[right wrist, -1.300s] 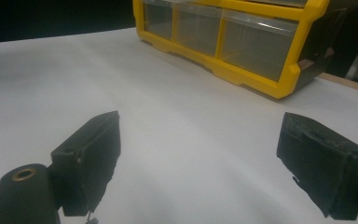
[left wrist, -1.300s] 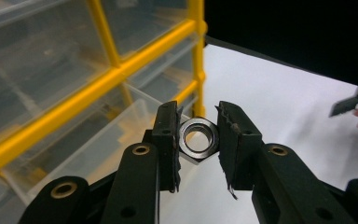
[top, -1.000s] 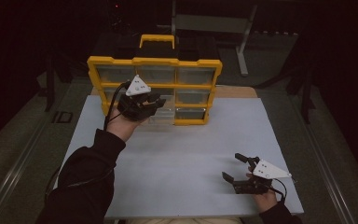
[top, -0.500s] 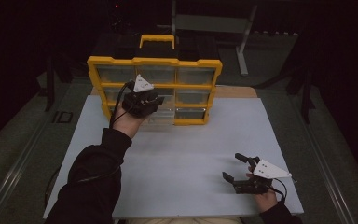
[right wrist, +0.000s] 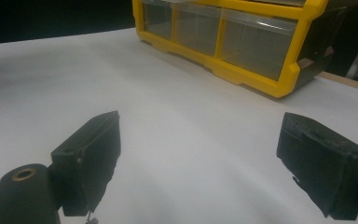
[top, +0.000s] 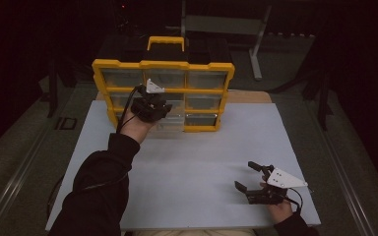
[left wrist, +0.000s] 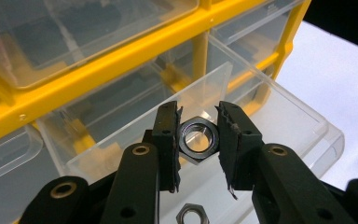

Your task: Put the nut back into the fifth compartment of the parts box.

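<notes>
A silver hex nut (left wrist: 197, 138) is clamped between the black jaws of my left gripper (left wrist: 198, 140), which is shut on it. The nut hangs over a clear plastic drawer (left wrist: 261, 116) pulled out of the yellow organizer (top: 162, 93). A second nut (left wrist: 192, 214) lies in that drawer, below the held one. From above, my left gripper (top: 153, 110) sits at the organizer's front, by the middle column's lower drawers. My right gripper (top: 253, 177) rests low on the white table near its front right, jaws wide apart and empty; its own view shows the gripper (right wrist: 205, 163) over bare table.
The organizer (right wrist: 242, 42) has a grid of clear drawers and a yellow handle (top: 166, 42) on top. It stands at the far side of the white table top (top: 202, 157). A metal stand (top: 226, 24) is behind it, and dark floor surrounds the table.
My left hand has moved to the right and slightly down along the organizer's front, carrying the nut. My right gripper has kept still.
</notes>
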The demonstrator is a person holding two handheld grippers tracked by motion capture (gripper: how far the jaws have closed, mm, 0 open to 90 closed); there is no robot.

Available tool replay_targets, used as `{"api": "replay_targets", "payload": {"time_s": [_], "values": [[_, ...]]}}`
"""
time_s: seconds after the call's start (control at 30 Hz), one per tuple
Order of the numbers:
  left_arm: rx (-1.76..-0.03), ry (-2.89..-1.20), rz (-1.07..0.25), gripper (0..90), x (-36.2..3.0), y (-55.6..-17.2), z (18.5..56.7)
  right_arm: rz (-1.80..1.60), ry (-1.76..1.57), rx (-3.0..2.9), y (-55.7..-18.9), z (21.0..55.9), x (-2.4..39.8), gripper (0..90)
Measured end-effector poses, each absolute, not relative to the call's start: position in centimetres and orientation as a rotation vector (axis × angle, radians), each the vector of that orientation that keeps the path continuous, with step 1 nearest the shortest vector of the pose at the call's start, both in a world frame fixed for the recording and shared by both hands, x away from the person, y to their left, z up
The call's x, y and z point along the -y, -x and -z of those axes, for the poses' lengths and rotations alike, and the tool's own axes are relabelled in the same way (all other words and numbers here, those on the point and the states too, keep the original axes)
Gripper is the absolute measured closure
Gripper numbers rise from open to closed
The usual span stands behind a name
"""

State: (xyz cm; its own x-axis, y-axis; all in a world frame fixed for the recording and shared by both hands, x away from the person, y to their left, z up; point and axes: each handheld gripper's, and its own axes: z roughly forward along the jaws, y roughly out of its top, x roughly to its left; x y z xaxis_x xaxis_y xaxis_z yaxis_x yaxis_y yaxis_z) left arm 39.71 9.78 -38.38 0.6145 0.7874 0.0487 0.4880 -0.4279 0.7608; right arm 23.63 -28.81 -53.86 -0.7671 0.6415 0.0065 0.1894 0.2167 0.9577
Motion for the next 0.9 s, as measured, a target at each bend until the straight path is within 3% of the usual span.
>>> {"api": "replay_targets", "payload": {"time_s": [0.17,0.27,0.3,0.37,0.57,0.7,0.73,0.9], "values": [[-1.007,-2.116,-0.511,68.0,-9.6,-40.0,38.5,-1.571,-0.77,-2.105,-23.6,53.9,28.8,13.6],[-1.015,-2.108,-0.507,55.6,-9.7,-40.1,38.5,-1.57,-0.772,-2.106,-23.6,53.9,28.8,13.6],[-1.008,-2.104,-0.497,55.6,-9.7,-40.1,38.5,-1.571,-0.773,-2.106,-23.6,53.9,28.8,13.6],[-1.016,-2.096,-0.501,41.3,-9.7,-40.0,38.3,-1.571,-0.771,-2.106,-23.6,53.9,28.8,13.5],[-1.014,-2.063,-0.507,27.3,-10.0,-39.5,37.5,-1.569,-0.77,-2.107,-23.6,53.9,28.8,13.6],[-1.017,-2.05,-0.503,23.7,-10.1,-39.2,37.1,-1.569,-0.77,-2.107,-23.6,53.9,28.8,13.6],[-1.013,-2.054,-0.497,18.6,-10.2,-39.1,37.0,-1.568,-0.769,-2.108,-23.6,53.9,28.8,13.5],[-0.984,-2.049,-0.466,11.4,-10.6,-38.3,36.8,-1.567,-0.769,-2.108,-23.6,53.8,28.8,13.6]]}}
